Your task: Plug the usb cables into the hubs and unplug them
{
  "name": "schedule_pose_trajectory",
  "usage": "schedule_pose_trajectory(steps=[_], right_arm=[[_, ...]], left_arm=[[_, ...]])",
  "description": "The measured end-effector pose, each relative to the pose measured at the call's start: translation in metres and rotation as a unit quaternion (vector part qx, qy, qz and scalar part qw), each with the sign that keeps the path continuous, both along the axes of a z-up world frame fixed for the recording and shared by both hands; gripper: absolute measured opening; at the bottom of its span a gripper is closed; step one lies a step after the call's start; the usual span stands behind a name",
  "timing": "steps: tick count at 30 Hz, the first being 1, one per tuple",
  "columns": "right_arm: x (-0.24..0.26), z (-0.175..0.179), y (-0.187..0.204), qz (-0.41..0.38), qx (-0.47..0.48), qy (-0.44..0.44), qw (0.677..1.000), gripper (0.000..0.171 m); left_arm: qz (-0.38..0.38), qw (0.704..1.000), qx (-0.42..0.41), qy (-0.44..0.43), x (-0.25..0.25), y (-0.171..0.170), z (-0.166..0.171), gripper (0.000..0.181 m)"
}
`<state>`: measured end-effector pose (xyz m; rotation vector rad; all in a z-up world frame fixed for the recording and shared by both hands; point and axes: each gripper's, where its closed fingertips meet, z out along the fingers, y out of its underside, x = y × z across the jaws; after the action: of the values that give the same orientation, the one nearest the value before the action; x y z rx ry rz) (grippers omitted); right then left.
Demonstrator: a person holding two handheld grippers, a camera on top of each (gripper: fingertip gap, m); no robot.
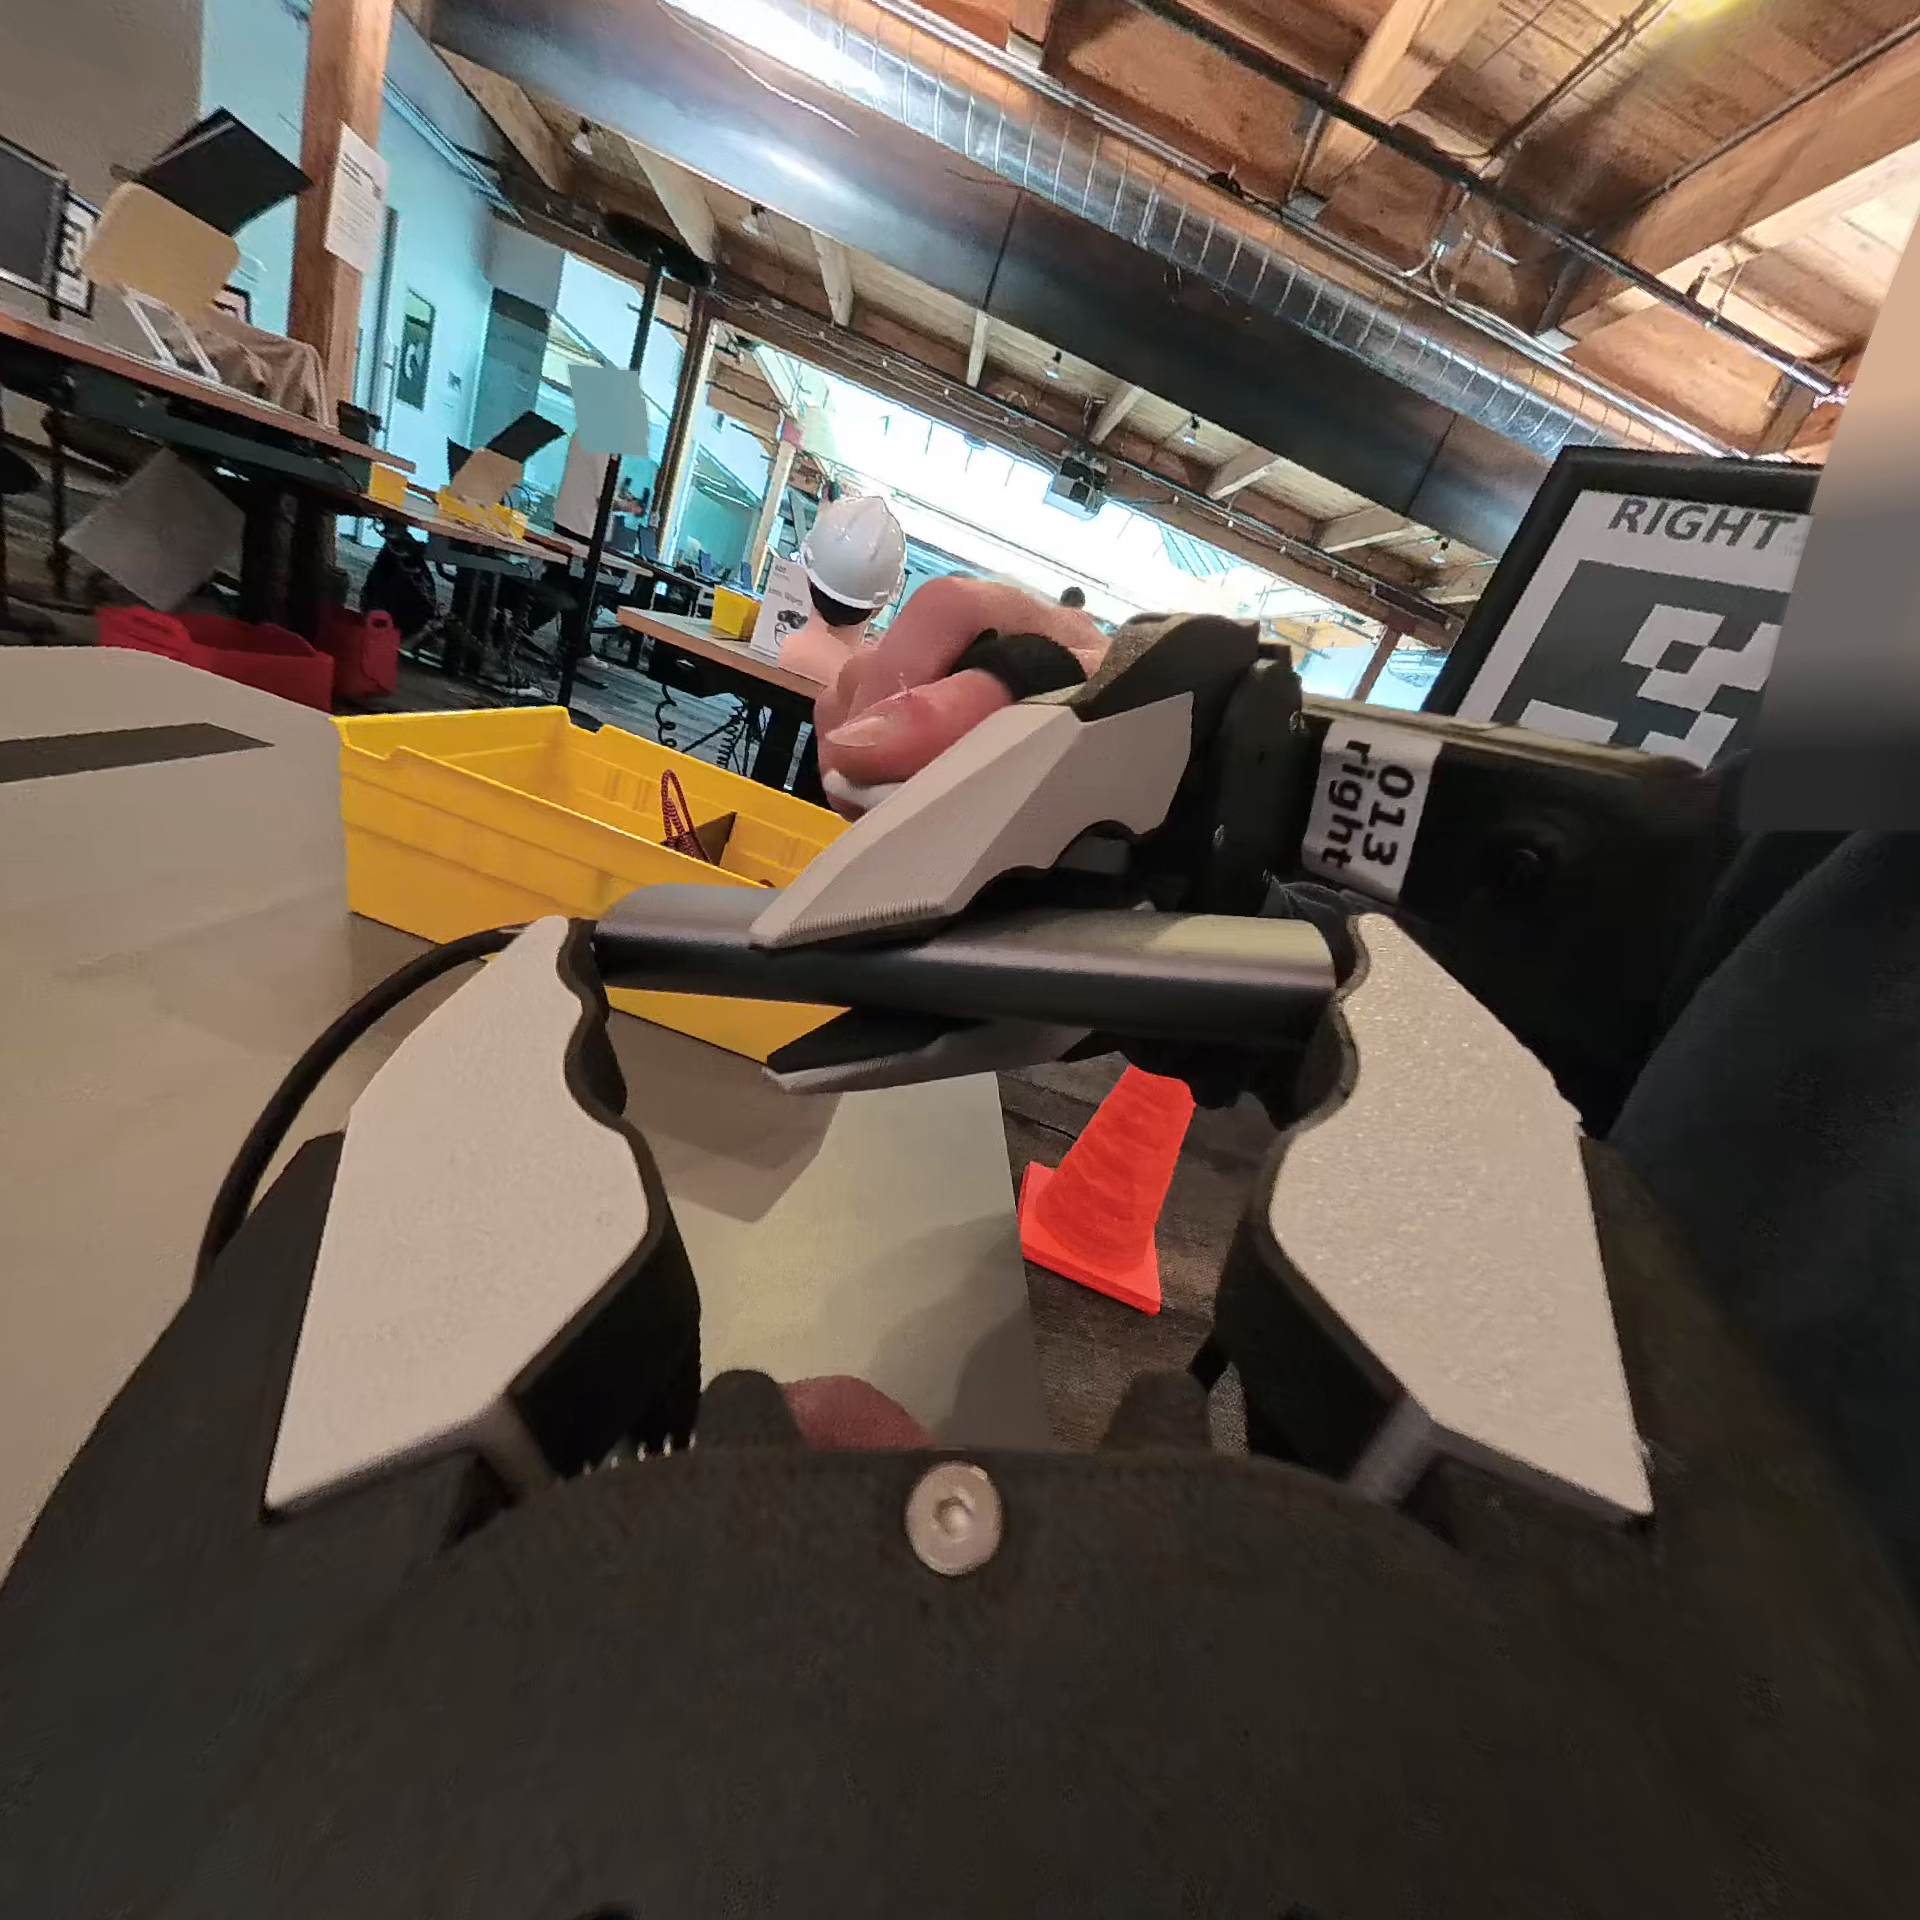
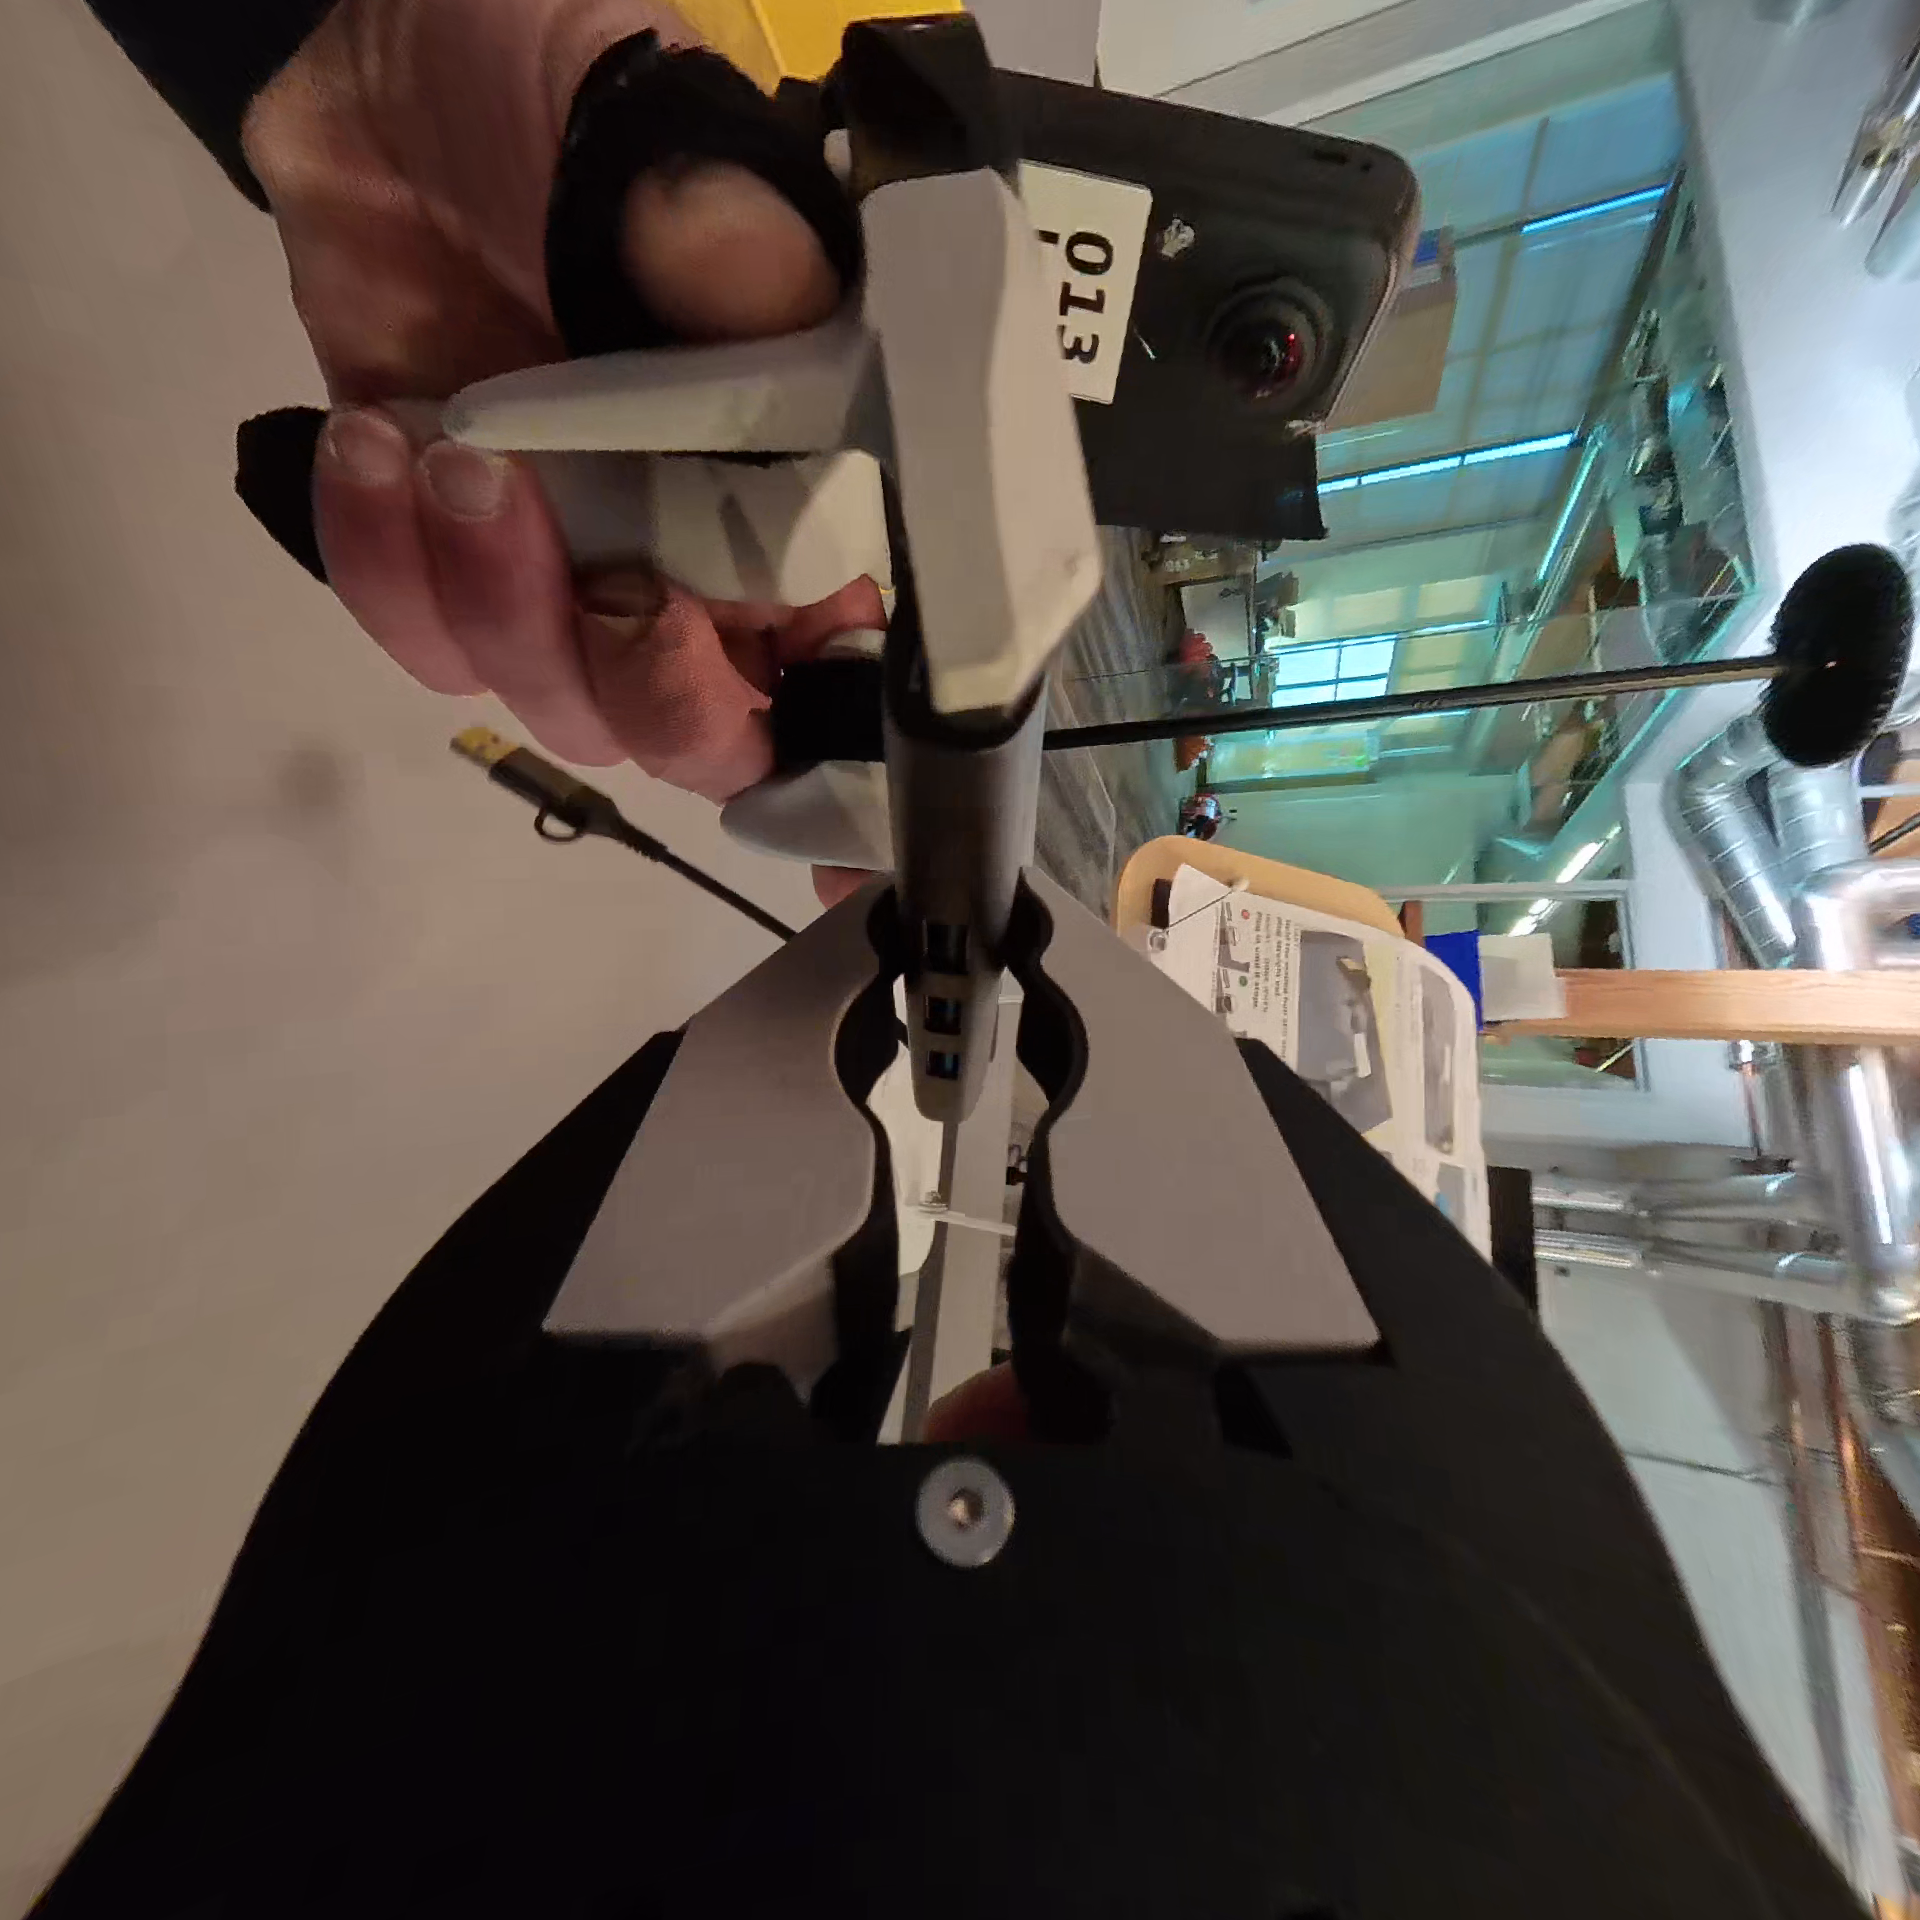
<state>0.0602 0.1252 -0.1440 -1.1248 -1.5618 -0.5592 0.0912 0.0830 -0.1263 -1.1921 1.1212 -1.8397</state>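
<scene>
**Two grippers on one USB hub**

Both grippers meet on a single hub above the tabletop. The left gripper (image 1: 961,935) has its fingers spread wide, and the slim dark-grey bar-shaped USB hub (image 1: 1143,966) spans from one fingertip to the other, an end seated against each, so it is held endwise. The right gripper (image 2: 956,904) has its fingers drawn close together, clamped on the hub's two broad faces.

In the left wrist view the hub's long axis lies level, crosswise to the left fingers. The right gripper enters from the right, one finger above the bar and one below, and hides much of the hub's middle. In the right wrist view the long axis runs straight away between the fingers. Three blue ports, counted along the hub's narrow edge, face the left of that view.

One black USB cable with a gold-coloured plug (image 2: 540,779) lies loose on the pale grey table (image 1: 156,1039), plugged into nothing, its plug pointing away from the hub. A black lead (image 1: 312,1060) curves beside the left gripper's left finger.

Beyond the hub stand one yellow plastic bin (image 1: 499,800) and one small orange cone (image 1: 1112,1184). One bare hand (image 2: 447,312) grips the left gripper's handle, another hand (image 1: 914,675) the right's.
</scene>
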Motion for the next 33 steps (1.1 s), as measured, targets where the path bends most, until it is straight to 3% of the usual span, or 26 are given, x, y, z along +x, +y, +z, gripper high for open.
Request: schedule_pose_trajectory(steps=[4, 8, 10, 13, 16, 23, 27, 30, 33], right_arm=[[0.034, 0.022, 0.006, -0.052, -0.005, 0.032, 0.998, 0.015], [0.127, 0.08, 0.022, -0.173, 0.042, 0.058, 0.982, 0.015], [0.19, 0.106, 0.028, -0.256, 0.057, 0.053, 0.964, 0.015], [0.273, 0.126, 0.031, -0.337, 0.064, 0.049, 0.938, 0.015], [0.352, 0.098, 0.032, -0.425, 0.001, 0.03, 0.905, 0.015], [0.443, -0.04, 0.029, -0.507, -0.17, -0.028, 0.845, 0.015], [0.47, -0.097, 0.025, -0.536, -0.243, -0.041, 0.808, 0.015], [0.472, -0.122, 0.031, -0.524, -0.288, -0.022, 0.802, 0.015], [0.473, -0.14, 0.022, -0.522, -0.36, -0.038, 0.772, 0.034]], left_arm=[[0.038, 0.999, 0.011, -0.009, -0.009, 0.016, 0.008, 0.116], [0.083, 0.996, 0.019, -0.033, -0.029, 0.039, 0.014, 0.076], [0.099, 0.994, 0.024, -0.037, -0.035, 0.047, 0.012, 0.044], [0.093, 0.995, 0.039, -0.022, -0.035, 0.047, 0.005, 0.026], [0.099, 0.994, 0.05, -0.017, -0.033, 0.049, 0.002, 0.018], [0.101, 0.993, 0.056, 0.014, -0.027, 0.052, -0.013, 0.017], [0.098, 0.993, 0.062, 0.03, -0.021, 0.051, -0.019, 0.017], [0.093, 0.993, 0.065, 0.042, -0.017, 0.049, -0.023, 0.02], [0.089, 0.992, 0.07, 0.053, -0.015, 0.048, -0.027, 0.023]])
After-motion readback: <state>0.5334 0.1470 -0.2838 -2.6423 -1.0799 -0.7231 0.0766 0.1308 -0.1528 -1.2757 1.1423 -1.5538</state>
